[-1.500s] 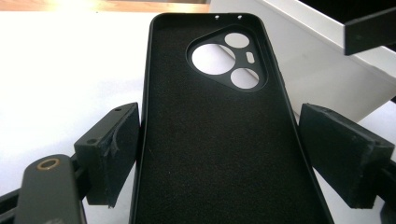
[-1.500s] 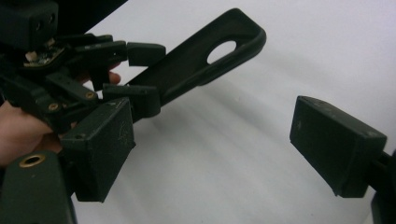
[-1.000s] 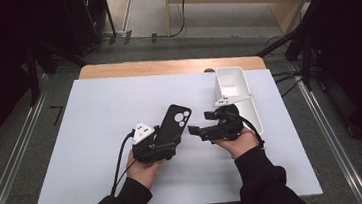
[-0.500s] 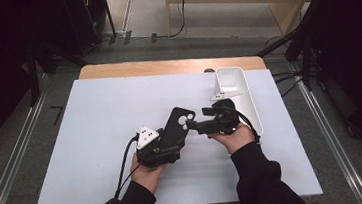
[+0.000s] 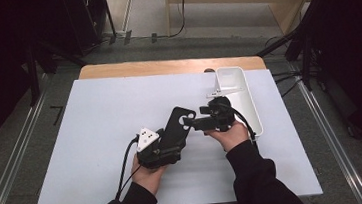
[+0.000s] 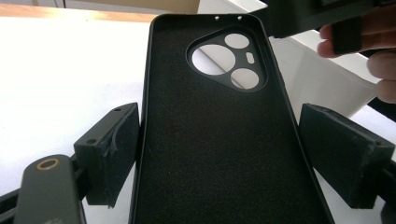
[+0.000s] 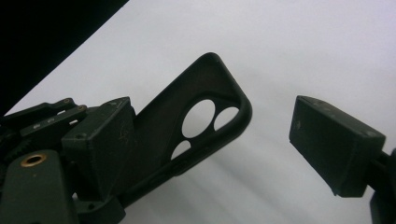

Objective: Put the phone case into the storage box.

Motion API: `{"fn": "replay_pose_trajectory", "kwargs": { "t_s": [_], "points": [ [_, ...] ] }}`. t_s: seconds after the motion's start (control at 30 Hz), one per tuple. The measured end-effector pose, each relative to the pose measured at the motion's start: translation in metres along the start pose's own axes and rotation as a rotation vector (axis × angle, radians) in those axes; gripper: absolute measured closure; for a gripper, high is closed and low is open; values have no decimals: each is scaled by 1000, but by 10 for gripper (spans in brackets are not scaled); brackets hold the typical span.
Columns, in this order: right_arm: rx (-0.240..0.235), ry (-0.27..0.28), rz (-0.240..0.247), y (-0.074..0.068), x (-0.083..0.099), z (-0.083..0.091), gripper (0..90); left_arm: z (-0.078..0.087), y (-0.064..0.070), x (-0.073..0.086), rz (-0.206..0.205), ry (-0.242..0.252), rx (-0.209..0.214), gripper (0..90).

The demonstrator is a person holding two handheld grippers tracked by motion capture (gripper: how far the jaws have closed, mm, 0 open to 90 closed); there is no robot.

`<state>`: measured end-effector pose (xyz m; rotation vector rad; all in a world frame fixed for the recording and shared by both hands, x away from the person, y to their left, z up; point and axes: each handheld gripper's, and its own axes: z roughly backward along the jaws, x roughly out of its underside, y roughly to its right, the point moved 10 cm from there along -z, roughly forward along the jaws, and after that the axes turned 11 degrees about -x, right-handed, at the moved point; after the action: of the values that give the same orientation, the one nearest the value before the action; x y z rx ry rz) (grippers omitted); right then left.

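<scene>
Phone case [image 5: 179, 127] sat above the desk [image 5: 95, 120], left of the white bin [image 5: 249, 100], clamped by its lower sides in the left claw [image 5: 170, 145]. Its long axis ran up and away toward the bin. Right claw [image 5: 195, 124] stood open, jaws apart either side of the case's camera-cutout end, so nearer that end.
</scene>
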<state>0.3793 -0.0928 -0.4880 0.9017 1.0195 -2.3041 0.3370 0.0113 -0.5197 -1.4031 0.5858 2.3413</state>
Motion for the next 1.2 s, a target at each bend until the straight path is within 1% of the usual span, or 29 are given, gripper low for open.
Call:
{"fn": "replay_pose_trajectory", "kwargs": {
  "t_s": [0.03,0.1,0.37,0.43,0.6,0.67,0.7,0.73,0.8,0.83,0.87,0.9,0.97,1.0,1.1,1.17,1.2],
  "points": [
    [-5,3,-10,-1,0,-3,126,0,0,0,-3,0,0,141],
    [-3,3,-8,-1,0,-4,126,1,1,0,1,0,-1,141],
    [-14,-28,-31,-1,6,-14,130,2,2,-3,-5,20,1,141],
    [-24,-34,-51,-1,8,-16,165,2,2,-3,-5,22,-2,141],
    [-35,-35,-65,-2,10,-18,186,3,2,-4,0,31,-2,140],
    [-36,-33,-73,-1,10,-19,251,3,2,-6,5,39,0,140],
    [-41,-37,-87,-2,11,-19,279,3,2,-6,5,39,4,140],
    [-59,-39,-114,-3,11,-19,310,4,1,-7,6,42,2,140],
    [-83,-35,-154,-3,10,-20,343,4,1,-8,11,49,3,140],
    [-95,-35,-170,-4,10,-20,360,4,1,-8,11,49,3,140],
    [-95,-35,-170,-4,10,-20,360,4,1,-8,8,51,2,140],
    [-109,-32,-199,-5,9,-21,389,4,1,-8,8,52,2,140],
    [-113,-32,-205,-5,9,-21,402,4,1,-8,9,51,3,140],
    [-124,-35,-223,-5,9,-22,435,4,1,-8,10,51,2,140],
    [-127,-30,-230,-4,8,-21,475,4,1,-7,5,49,2,140],
    [-132,-29,-245,-4,7,-21,503,4,2,-7,4,53,1,140],
    [-132,-29,-245,-4,7,-21,503,5,2,-7,-1,60,-1,140]
  ]
}}
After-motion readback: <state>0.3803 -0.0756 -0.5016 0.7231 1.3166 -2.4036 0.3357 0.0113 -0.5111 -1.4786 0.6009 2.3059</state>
